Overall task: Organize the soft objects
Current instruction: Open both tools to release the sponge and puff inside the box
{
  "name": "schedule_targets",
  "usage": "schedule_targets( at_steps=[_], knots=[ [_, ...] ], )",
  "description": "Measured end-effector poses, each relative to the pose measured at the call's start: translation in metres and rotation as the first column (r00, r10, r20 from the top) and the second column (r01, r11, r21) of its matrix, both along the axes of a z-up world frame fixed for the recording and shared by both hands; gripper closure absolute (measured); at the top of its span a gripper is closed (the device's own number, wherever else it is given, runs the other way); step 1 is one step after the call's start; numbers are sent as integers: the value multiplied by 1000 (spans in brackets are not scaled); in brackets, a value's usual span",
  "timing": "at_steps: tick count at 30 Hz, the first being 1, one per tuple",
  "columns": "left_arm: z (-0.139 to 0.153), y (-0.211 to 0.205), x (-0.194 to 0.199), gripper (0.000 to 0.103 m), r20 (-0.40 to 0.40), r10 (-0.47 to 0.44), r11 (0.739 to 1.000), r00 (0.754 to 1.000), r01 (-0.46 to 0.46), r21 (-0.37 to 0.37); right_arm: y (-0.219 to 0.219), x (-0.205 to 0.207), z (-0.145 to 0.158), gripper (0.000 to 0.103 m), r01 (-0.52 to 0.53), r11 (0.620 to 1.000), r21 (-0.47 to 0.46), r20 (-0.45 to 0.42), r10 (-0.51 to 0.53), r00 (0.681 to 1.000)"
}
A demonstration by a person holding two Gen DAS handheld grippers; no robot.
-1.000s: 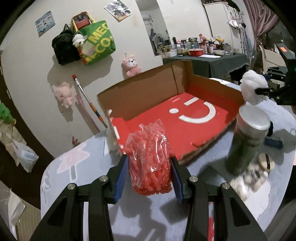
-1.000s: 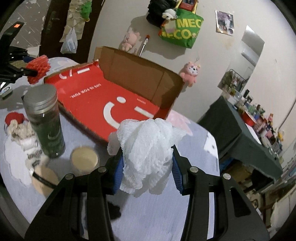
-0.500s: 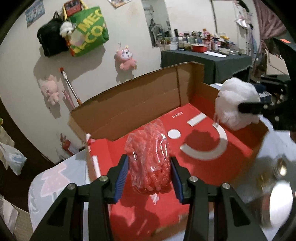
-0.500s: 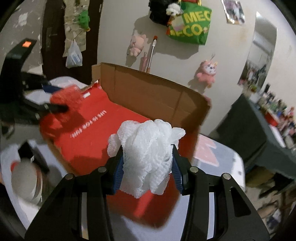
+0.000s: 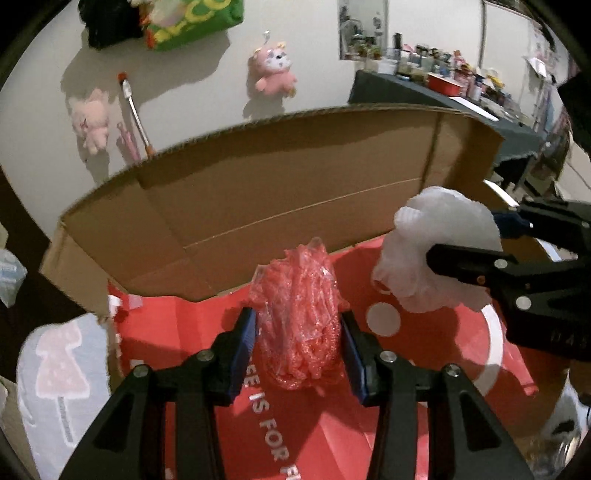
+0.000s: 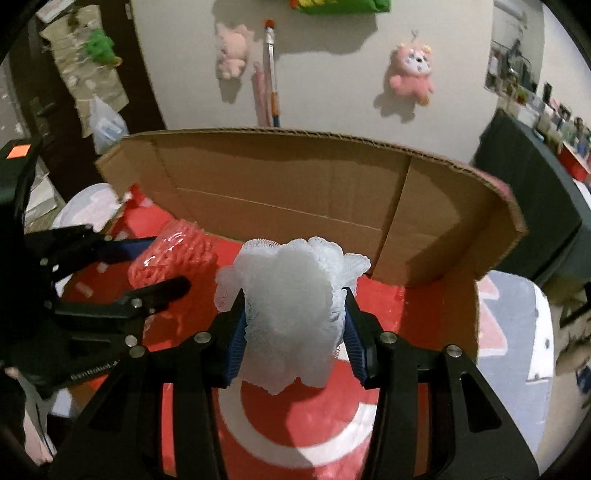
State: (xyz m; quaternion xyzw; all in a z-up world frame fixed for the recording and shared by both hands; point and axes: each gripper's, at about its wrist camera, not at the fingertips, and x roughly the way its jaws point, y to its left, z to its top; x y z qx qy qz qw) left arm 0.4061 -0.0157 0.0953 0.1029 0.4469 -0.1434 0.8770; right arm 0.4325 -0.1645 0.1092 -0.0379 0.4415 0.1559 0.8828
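While both grippers hang over the open cardboard box [image 5: 280,206], each one is clenched on a soft thing. The left gripper [image 5: 297,341] grasps a red mesh bundle wrapped in clear plastic [image 5: 297,321] between its blue pads [image 5: 243,343], and the bundle stands upright above the red floor of the box [image 5: 177,332], near the brown back wall. The right gripper [image 6: 291,334] grasps a white mesh bath sponge [image 6: 291,310], which bulges out over its fingers and is held above the white curved mark [image 6: 295,446] printed on the red floor. Seen from the left wrist camera, the white sponge is to the right of the red bundle, near it but apart. On the wall behind the box hang a pink plush toy [image 5: 275,70] and a green bag [image 5: 192,22]. A dark table with many small things [image 5: 443,96] stands further back.
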Motion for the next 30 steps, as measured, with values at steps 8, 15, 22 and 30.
schedule_targets(
  at_steps=[8,15,22,30],
  knots=[
    [-23,8,22,54,-48,73,996,996,-76,-46,-11,21,-25,51,61,996,71,-75,-56,996],
    [-27,8,22,49,-45,77,996,996,-78,-41,-16,18,-32,42,63,997,48,-68,-60,996],
    [-26,7,22,40,-37,75,997,996,-76,-27,-17,14,-28,38,77,996,38,-56,-75,996],
    [-15,10,14,27,-2,71,997,997,-71,-34,-17,15,-23,24,92,996,1,-20,-92,996]
  ],
)
